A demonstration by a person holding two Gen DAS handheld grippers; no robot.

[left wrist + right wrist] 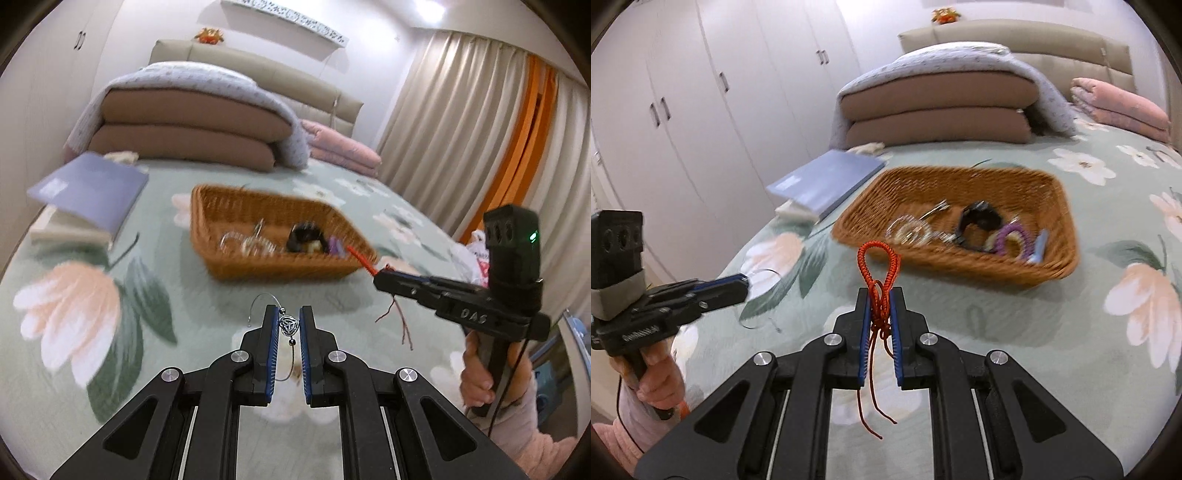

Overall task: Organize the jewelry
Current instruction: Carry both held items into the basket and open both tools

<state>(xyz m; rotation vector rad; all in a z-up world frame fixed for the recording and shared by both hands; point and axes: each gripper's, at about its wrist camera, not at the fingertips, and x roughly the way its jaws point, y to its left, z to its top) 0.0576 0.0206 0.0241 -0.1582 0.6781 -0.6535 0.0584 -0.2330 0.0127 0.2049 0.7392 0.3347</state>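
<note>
- In the left wrist view our left tool (pixel 288 314) is pressed nearly together, pinching a silver wire necklace (pixel 289 326) by its knot-shaped pendant; the thin wire loops out past the left finger and trails down between the arms of the tool.
- Beyond it the wicker basket (pixel 236 206) sits on the bed (pixel 110 332), on a green cover printed with big flowers – inside we see clear bangles (pixel 236 242), a black piece (pixel 304 236) and something purple, all blurred.
- To the right in the same view our right tool (pixel 378 275) comes in from the side, carried in a hand (pixel 480 373); a red braided cord bracelet (pixel 360 258) sticks out of its tip just beside the basket's near right corner, with dark loose threads hanging below.
- A grey-blue book (pixel 92 188) lies left of the basket, with folded bedding (pixel 192 122) behind it.
- In the right wrist view the right tool (pixel 881 302) is pressed together on the red braided cord bracelet (pixel 879 258): the loop stands up above the fingertips and the loose ends dangle below.
- The basket (pixel 960 177) lies ahead and to the right, holding the bangles (pixel 908 229), the black piece (pixel 979 218) and a purple ring (pixel 1010 236).
- At the left edge the left tool (pixel 748 286) shows side-on, held above the bed – the fine wire curls from its tip
</note>
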